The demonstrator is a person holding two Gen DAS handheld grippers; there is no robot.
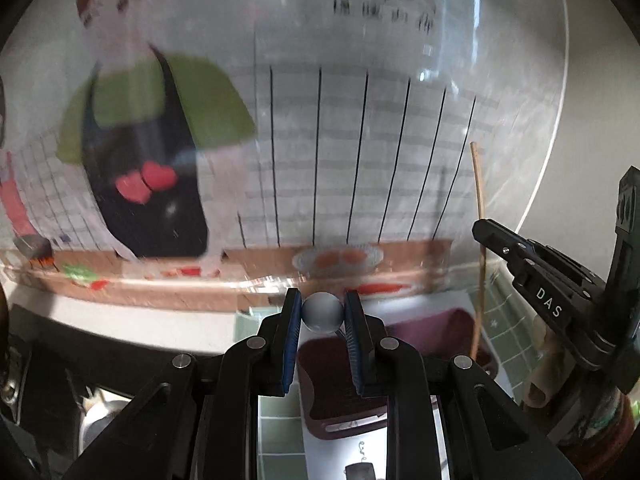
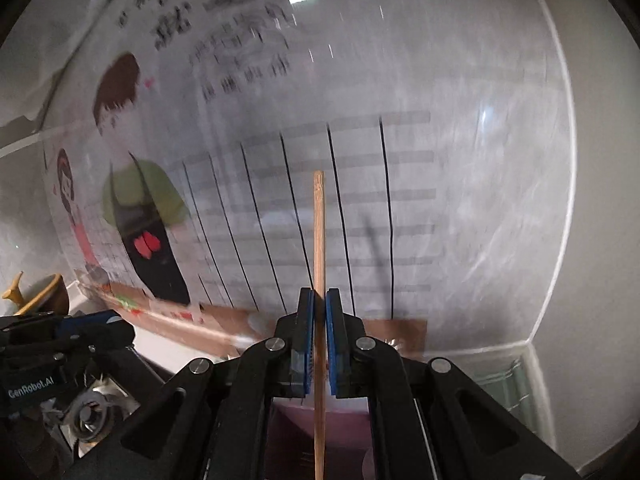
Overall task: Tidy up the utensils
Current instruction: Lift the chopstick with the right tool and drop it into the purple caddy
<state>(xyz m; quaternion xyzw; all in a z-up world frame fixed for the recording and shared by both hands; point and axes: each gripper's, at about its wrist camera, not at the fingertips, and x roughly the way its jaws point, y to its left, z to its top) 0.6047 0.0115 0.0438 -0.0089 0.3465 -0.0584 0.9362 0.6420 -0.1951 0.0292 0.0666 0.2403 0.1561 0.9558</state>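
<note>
The left gripper (image 1: 322, 314) pinches a round metal utensil end (image 1: 322, 312). The right gripper (image 2: 319, 312) squeezes an upright wooden chopstick (image 2: 319, 240), sticking up past its tips.

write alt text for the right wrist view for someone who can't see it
The right tongs are shut on an upright wooden chopstick, which rises between the blue pads in front of a wall poster showing a cartoon person in a green shirt and black apron. The left tongs show at the left edge, above a pink tray below.
</note>
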